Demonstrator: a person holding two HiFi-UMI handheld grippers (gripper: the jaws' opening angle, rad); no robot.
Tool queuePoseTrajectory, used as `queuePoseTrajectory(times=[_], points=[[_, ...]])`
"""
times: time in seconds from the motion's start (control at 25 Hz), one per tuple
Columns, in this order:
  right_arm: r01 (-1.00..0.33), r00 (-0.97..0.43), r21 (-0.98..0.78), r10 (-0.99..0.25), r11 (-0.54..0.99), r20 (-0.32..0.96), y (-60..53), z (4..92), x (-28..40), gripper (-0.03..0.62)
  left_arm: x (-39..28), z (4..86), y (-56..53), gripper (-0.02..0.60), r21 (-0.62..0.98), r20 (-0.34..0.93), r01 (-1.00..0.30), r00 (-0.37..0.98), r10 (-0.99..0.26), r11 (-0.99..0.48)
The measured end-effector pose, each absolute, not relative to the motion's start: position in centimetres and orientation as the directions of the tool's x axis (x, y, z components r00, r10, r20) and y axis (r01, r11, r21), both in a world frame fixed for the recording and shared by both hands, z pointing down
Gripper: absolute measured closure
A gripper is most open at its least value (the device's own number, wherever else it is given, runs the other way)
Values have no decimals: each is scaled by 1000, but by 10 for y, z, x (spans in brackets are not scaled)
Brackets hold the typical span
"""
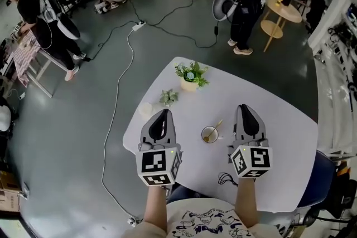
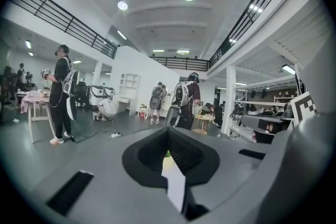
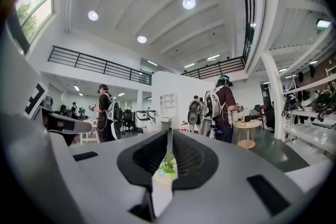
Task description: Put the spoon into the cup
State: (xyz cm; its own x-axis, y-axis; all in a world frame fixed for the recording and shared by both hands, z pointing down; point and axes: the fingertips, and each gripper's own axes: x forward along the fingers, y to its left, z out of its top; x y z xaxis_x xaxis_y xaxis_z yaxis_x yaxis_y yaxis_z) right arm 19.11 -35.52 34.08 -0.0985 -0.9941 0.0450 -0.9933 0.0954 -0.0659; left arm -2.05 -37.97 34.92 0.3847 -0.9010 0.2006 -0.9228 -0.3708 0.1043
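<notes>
- the cup [image 1: 210, 134] stands on the white table [image 1: 279, 120], between the two grippers and near the person's edge of it.
- the spoon [image 1: 216, 127] is in the cup, its bowl down inside and its handle leaning out over the rim toward the far right.
- the left gripper [image 1: 163, 113] is beside the cup on its left and points away from the person; in the left gripper view [image 2: 168, 131] its dark fingers [image 2: 189, 152] are together with only a thin slit between them, and they hold nothing.
- the right gripper [image 1: 244, 107] is beside the cup on its right and points the same way; in the right gripper view [image 3: 169, 136] its fingers [image 3: 191, 157] are likewise closed to a narrow slit, with nothing between them.
- neither gripper touches the cup or the spoon.
- a potted plant [image 1: 191, 76] stands at the far edge of the table, with a smaller plant [image 1: 168, 97] nearer, to its left.
- a dark cable [image 1: 226, 179] lies on the table beside the right gripper's marker cube.
- on the grey floor [image 1: 83, 136] beyond the table, several people stand and a white cord trails.
</notes>
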Motion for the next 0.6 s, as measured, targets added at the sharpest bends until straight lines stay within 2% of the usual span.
queuePoseTrajectory(times=[0.6], points=[[-992, -119, -44, -992, 121, -43, -328, 293, 188, 572, -20, 301, -354, 568, 73, 109, -924, 380, -918, -374]])
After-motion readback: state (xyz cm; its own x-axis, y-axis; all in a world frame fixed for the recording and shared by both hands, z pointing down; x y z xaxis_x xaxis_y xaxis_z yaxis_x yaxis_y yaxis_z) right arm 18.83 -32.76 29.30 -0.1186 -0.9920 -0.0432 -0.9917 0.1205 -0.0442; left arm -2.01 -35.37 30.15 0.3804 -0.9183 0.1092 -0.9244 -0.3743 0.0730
